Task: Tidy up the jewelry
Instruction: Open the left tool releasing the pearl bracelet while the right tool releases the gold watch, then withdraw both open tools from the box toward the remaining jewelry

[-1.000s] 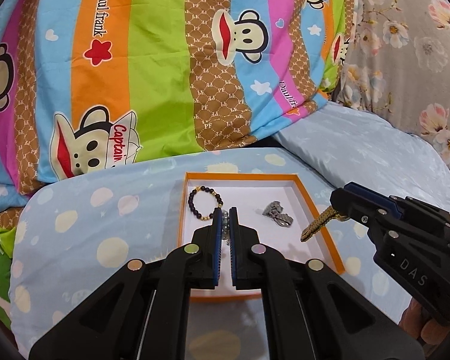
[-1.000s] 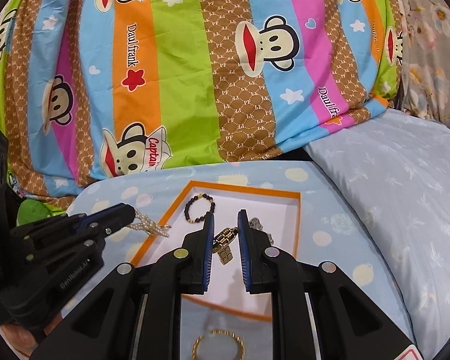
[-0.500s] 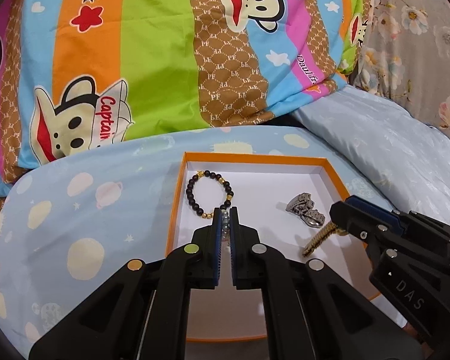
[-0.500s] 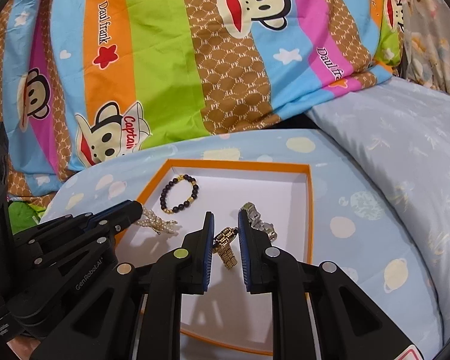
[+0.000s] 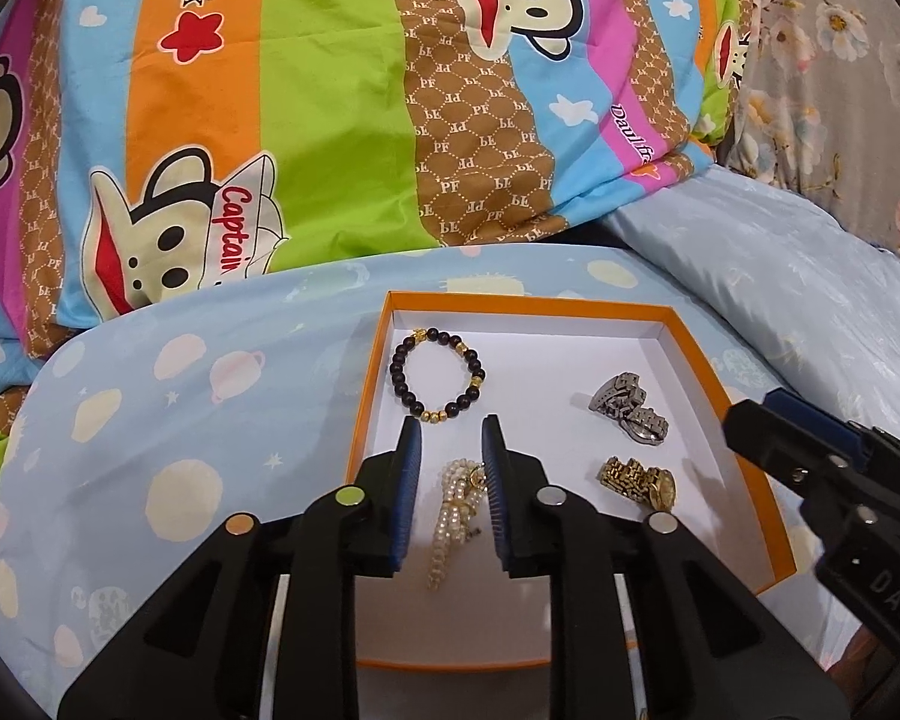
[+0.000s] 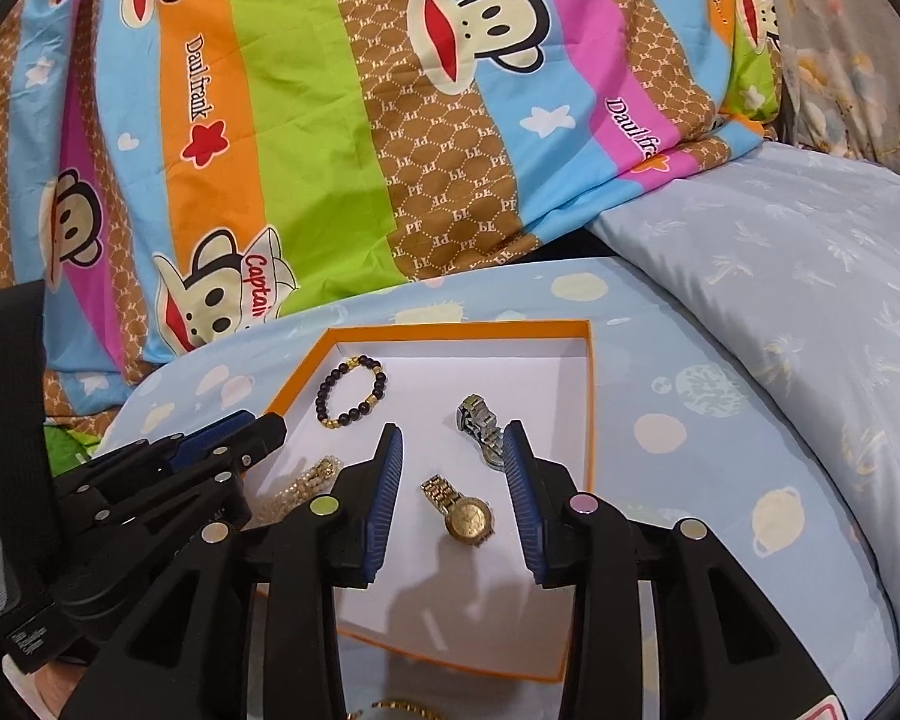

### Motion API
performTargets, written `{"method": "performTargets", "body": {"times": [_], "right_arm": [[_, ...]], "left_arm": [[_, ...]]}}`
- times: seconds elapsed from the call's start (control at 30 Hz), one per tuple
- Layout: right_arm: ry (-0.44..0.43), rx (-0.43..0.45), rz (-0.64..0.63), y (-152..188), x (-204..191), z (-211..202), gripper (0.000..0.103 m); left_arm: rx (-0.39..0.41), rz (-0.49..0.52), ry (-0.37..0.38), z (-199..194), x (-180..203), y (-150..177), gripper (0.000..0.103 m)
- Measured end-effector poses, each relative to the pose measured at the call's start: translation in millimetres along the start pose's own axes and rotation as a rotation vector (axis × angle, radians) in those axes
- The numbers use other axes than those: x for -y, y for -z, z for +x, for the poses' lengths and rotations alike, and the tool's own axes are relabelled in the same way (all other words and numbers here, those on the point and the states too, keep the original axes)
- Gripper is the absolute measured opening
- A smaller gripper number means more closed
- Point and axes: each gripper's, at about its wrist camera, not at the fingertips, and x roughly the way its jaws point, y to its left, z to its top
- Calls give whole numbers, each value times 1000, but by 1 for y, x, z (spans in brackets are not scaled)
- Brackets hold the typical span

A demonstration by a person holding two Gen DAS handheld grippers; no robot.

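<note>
An orange-rimmed white box [image 5: 693,336] [image 6: 588,396] lies on a pale blue pillow. In it lie a dark bead bracelet [image 5: 438,375] [image 6: 351,390], a silver watch [image 5: 627,408] [image 6: 480,429], a gold watch [image 5: 639,480] [image 6: 462,510] and a pearl strand [image 5: 456,516] [image 6: 300,489]. My left gripper [image 5: 450,450] is open, with the pearl strand lying on the box floor between its fingers. My right gripper [image 6: 453,441] is open over the gold watch, which lies below it.
A striped cartoon-monkey quilt [image 5: 330,90] is piled behind the box. A pale blue pillow [image 6: 780,300] lies to the right. A gold ring-shaped piece [image 6: 399,708] shows at the bottom edge of the right wrist view, outside the box.
Both grippers came lower over the box and opened. The pearl strand and the gold watch dropped from them onto the box floor.
</note>
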Motion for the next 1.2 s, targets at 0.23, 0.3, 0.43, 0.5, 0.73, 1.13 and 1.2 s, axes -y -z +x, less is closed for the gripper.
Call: {"method": "performTargets", "body": {"times": [0.23, 0.3, 0.43, 0.5, 0.73, 1.13, 1.2], "right_arm": [[4, 21, -3, 19, 3, -38, 37], [8, 22, -11, 28, 1, -48, 37], [23, 23, -31, 50, -5, -67, 37], [26, 19, -39, 61, -8, -75, 37], [25, -43, -25, 101, -2, -91, 37], [35, -113, 5, 139, 7, -102, 37], [34, -120, 3, 140, 5, -101, 37]], "left_arm": [[-17, 6, -18, -16, 1, 16, 24], [-17, 1, -12, -24, 0, 23, 24], [-13, -8, 0, -43, 1, 37, 24], [-13, -11, 0, -53, 1, 44, 24], [-24, -25, 11, -86, -1, 79, 24], [-57, -79, 16, -117, -19, 136, 34], [-63, -84, 20, -120, -22, 142, 34]]}}
